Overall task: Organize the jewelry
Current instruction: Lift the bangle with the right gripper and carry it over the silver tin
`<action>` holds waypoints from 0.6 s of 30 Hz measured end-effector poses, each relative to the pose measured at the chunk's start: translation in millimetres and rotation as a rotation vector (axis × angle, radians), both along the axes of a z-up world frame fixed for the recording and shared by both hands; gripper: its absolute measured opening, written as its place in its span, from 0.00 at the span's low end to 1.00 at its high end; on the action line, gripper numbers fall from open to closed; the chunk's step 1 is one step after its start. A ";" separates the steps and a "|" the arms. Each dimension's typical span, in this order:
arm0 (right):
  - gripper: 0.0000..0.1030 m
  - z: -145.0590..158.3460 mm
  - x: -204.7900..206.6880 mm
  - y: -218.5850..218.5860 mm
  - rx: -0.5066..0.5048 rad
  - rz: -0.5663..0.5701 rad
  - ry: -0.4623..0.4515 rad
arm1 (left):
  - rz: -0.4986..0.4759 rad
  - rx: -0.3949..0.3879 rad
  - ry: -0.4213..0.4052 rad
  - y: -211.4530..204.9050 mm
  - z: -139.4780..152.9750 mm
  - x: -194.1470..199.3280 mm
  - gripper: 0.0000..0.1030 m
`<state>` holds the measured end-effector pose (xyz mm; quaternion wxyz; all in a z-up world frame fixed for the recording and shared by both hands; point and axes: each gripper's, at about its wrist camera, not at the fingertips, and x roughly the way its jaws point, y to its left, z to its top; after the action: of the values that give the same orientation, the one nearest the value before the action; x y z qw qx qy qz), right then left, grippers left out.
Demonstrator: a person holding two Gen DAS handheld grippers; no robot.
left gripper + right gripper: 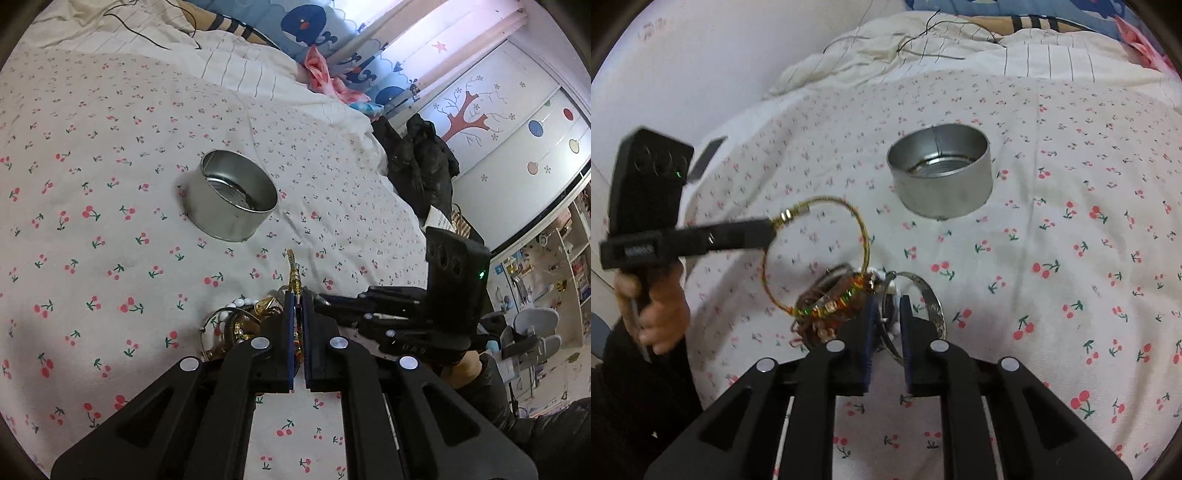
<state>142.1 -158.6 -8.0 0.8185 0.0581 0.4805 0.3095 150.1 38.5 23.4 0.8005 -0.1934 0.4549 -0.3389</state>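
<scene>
On a cherry-print sheet (pixel 1052 229), the left gripper (pixel 772 230) pinches a gold bangle (pixel 866 236), lifted above a bracelet pile (pixel 834 306). The right gripper (pixel 886 314) is slightly spread around a silver bangle (pixel 932 295) there. An empty tin (pixel 942 184) sits beyond. No writing is legible. Only the left view shows a wardrobe (pixel 517 122).

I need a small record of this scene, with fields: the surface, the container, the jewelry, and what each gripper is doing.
surface: bedsheet with cherry print
container: round metal tin, open, upright, nothing visible inside
jewelry: tangled pile of bangles on the sheet, near side of the tin
left gripper: shut on the gold bangle, which is raised at one side, its lower part still in the pile
right gripper: over the pile, jaws partly apart around a silver bangle; a grip is not clear
</scene>
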 end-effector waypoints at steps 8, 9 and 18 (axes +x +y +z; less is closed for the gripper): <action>0.08 18.6 1.0 -29.0 0.163 -0.094 -0.042 | -0.018 -0.099 -0.010 0.8 12.1 -0.1 0.03; 0.08 21.4 2.0 -34.0 0.194 -0.105 -0.045 | -0.019 -0.112 -0.014 1.4 15.4 0.2 0.03; 0.08 49.3 -1.0 -64.4 0.351 -0.212 -0.167 | -0.003 -0.104 -0.081 -14.5 48.0 49.2 0.03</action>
<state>141.0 -223.1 41.3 0.8608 0.2241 0.3410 0.3042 199.4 24.1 71.4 0.8065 -0.2202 0.4043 -0.3710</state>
